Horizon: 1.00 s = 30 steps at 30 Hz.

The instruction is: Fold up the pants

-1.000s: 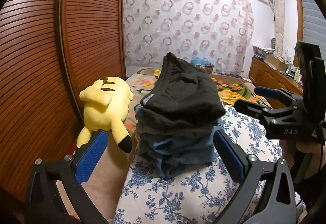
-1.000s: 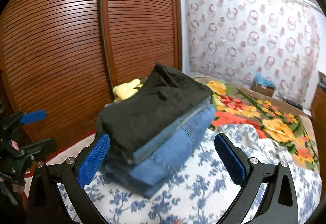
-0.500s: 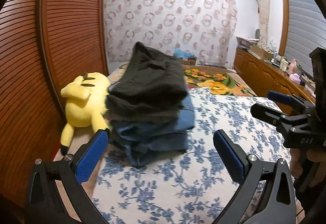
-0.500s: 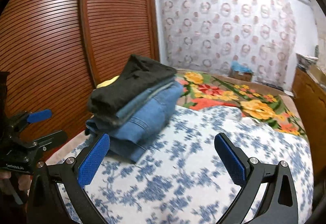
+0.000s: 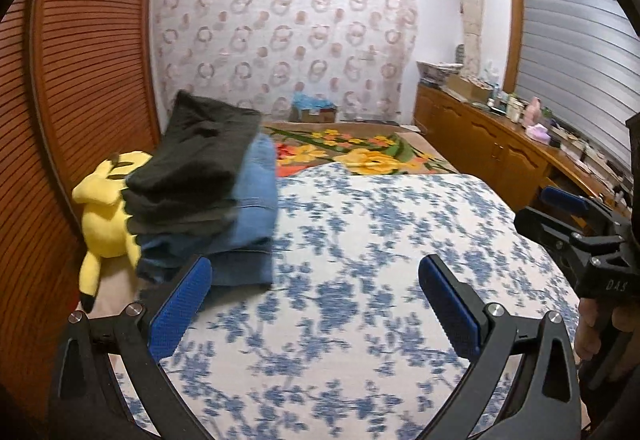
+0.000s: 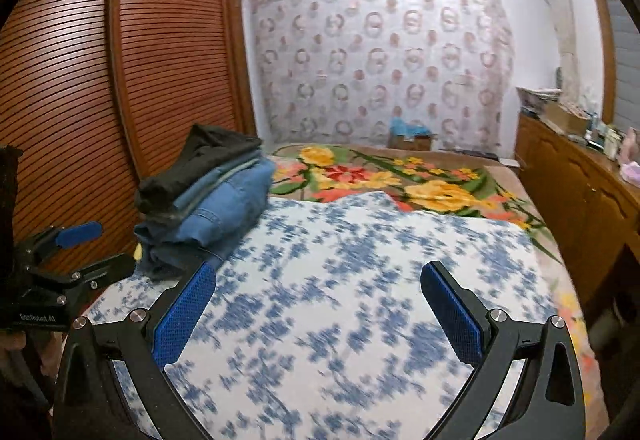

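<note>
A stack of folded pants (image 5: 208, 195) lies on the left side of the bed, black pairs on top of blue jeans; the right wrist view shows the same stack of pants (image 6: 208, 199). My left gripper (image 5: 316, 304) is open and empty, back from the stack and to its right, over the blue-flowered sheet (image 5: 380, 240). My right gripper (image 6: 318, 310) is open too, holding nothing, above the sheet (image 6: 360, 280). Each gripper appears in the other's view: the right gripper (image 5: 560, 215) at the right edge, the left gripper (image 6: 76, 248) at the left edge.
A yellow plush toy (image 5: 104, 215) lies left of the stack against the slatted wooden wardrobe (image 5: 72, 119). A bright flowered blanket (image 6: 400, 175) covers the far bed. A wooden sideboard (image 5: 500, 147) with clutter runs along the right. A person's hand (image 5: 592, 328) holds the right gripper.
Both grippers have pulled back from the stack and swung right; the pants, which sat between the fingers, now lie to the left. Both stay open.
</note>
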Each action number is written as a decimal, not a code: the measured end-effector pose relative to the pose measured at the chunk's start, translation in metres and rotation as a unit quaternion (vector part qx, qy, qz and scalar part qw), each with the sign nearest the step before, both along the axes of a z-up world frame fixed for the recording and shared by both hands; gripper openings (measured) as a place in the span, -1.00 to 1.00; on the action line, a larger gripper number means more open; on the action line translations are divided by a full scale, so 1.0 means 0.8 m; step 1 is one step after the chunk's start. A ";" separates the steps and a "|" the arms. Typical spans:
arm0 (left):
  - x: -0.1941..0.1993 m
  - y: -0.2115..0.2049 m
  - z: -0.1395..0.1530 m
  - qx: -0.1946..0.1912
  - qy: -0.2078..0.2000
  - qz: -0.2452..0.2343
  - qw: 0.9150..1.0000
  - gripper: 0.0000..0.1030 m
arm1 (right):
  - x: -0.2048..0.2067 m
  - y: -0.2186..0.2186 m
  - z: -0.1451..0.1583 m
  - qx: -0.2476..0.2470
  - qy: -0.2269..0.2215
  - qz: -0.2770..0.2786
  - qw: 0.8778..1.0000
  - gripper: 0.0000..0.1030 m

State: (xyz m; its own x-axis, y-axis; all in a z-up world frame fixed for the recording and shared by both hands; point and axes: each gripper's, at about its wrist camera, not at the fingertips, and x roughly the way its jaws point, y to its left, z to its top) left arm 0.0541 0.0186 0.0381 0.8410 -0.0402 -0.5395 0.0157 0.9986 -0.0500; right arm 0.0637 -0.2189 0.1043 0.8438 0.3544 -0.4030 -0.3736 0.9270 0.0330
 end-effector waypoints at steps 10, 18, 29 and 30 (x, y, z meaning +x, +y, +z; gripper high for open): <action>0.006 -0.071 0.018 0.010 -0.010 -0.039 0.999 1.00 | -0.032 -0.059 0.015 0.009 -0.005 -0.057 0.998 0.99; 0.000 -0.100 0.057 0.013 -0.031 -0.061 0.998 1.00 | -0.058 -0.070 0.044 0.020 -0.030 -0.081 0.996 0.99; -0.028 -0.088 0.091 0.014 -0.059 -0.052 0.997 1.00 | -0.077 -0.061 0.040 0.024 -0.058 -0.076 0.995 0.99; -0.031 -0.086 0.093 0.016 -0.062 -0.050 0.997 1.00 | -0.077 -0.060 0.039 0.025 -0.060 -0.074 0.995 0.99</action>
